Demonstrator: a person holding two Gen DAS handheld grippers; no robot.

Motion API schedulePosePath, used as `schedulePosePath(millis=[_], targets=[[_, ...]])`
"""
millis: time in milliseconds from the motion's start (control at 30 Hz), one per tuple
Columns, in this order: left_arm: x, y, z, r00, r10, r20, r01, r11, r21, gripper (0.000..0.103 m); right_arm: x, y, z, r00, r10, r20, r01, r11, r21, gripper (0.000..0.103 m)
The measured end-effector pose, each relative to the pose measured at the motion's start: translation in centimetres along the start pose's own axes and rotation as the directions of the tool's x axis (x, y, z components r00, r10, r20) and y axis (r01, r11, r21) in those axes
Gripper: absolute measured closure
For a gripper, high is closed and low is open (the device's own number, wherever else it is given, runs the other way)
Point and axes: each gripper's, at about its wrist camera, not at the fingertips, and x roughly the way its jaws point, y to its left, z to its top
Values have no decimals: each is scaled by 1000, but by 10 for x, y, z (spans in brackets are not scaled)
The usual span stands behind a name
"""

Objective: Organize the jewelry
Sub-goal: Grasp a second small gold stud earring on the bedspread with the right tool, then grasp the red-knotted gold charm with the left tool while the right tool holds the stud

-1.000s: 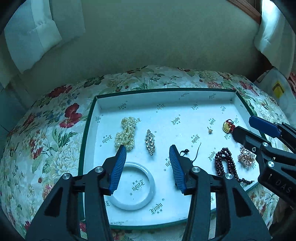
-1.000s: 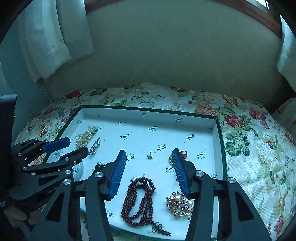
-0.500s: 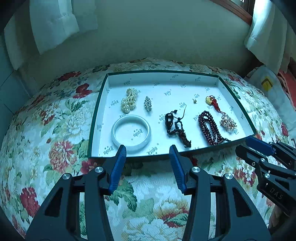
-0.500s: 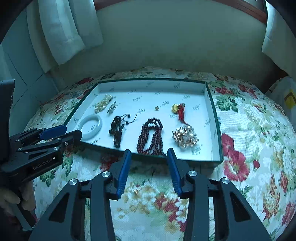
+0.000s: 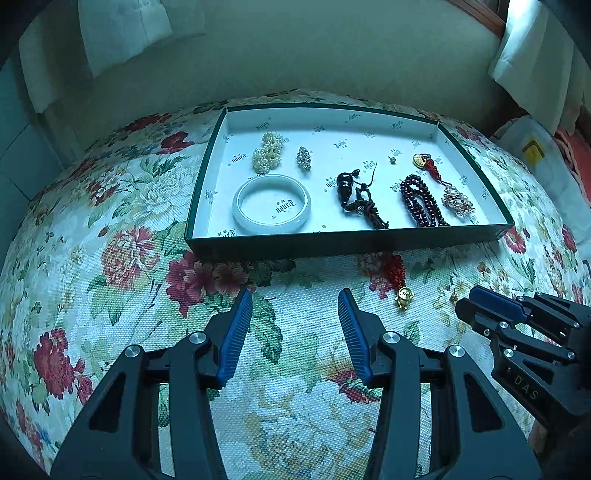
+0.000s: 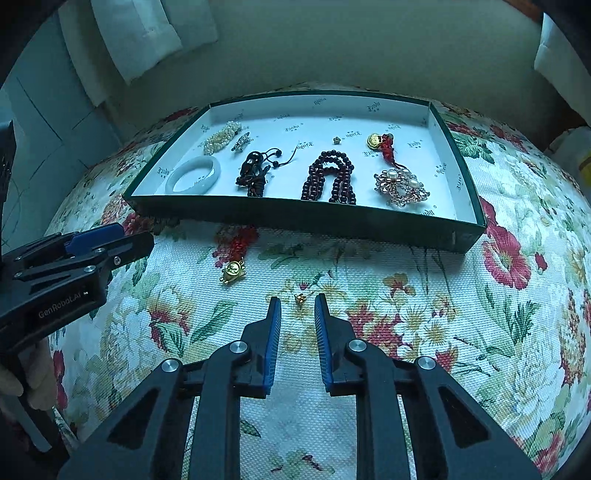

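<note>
A green tray (image 5: 347, 242) with a white lining holds a pearl piece (image 5: 267, 151), a white bangle (image 5: 271, 204), a dark gourd pendant (image 5: 360, 199), a dark red bead string (image 5: 419, 199) and a pearl-and-gold brooch (image 5: 457, 199). In front of it on the floral cloth lie a gold charm with a red tassel (image 6: 232, 271) and a tiny gold stud (image 6: 301, 297). My right gripper (image 6: 297, 299) is closing, its tips either side of the stud, pads not touching it. My left gripper (image 5: 294, 293) hangs open over bare cloth, left of the charm (image 5: 402, 295).
The floral cloth (image 5: 147, 295) covers a rounded surface that drops away at the sides. A plain wall and pale curtains (image 5: 122, 33) stand behind the tray. A bag with a yellow label (image 5: 532, 147) lies at the far right. A hand (image 6: 22, 384) holds the left gripper.
Both grippers have drawn back from above the tray to the cloth in front of it. The right gripper's jaws have narrowed a lot; the left jaws keep the same width.
</note>
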Motion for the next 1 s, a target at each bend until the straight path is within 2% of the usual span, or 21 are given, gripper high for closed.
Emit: schedulePosePath(millis=[567,1000], targets=[[6,-2,-2,1000,-11,-20,11,1000,-6,55,12,2,2,1000,0,-17,0,1000,-4,92],[9,-6,-3,1000,-15,-26,15,1000,-5,55,14,3,4,1000,-1,-15,1,1000,-8,93]])
